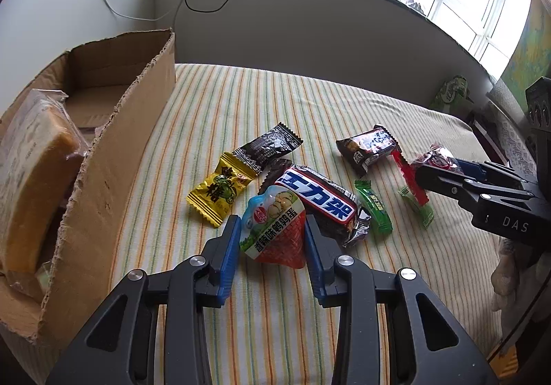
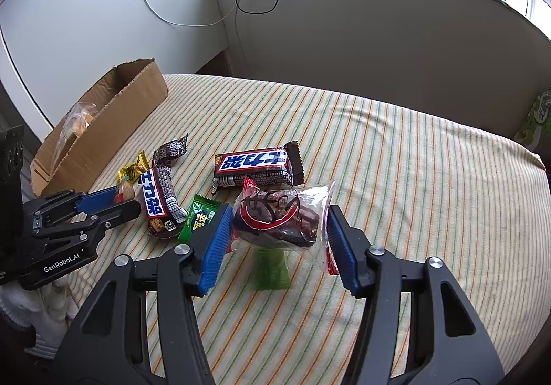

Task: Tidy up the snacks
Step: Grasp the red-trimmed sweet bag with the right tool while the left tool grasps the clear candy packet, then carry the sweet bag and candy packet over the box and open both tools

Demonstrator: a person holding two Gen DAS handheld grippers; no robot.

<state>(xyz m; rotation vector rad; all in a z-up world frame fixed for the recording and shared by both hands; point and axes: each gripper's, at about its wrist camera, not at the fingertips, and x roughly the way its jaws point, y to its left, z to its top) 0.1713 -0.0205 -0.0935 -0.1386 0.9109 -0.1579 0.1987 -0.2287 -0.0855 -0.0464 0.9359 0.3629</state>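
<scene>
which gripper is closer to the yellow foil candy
Left. The left gripper sits just beside the yellow foil candy, straddling a red-and-blue pouch; the right gripper is across the pile around a clear packet.

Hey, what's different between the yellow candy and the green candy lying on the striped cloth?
The yellow candy is a broad, pillow-shaped gold wrapper with dark characters; the green candy is a slim, narrow packet. The yellow candy lies left of the big chocolate bar, toward the cardboard box, while the green candy lies on the bar's right. The yellow candy touches a black wrapper. Both are sealed, lie flat with crimped ends, and are ungripped.
</scene>
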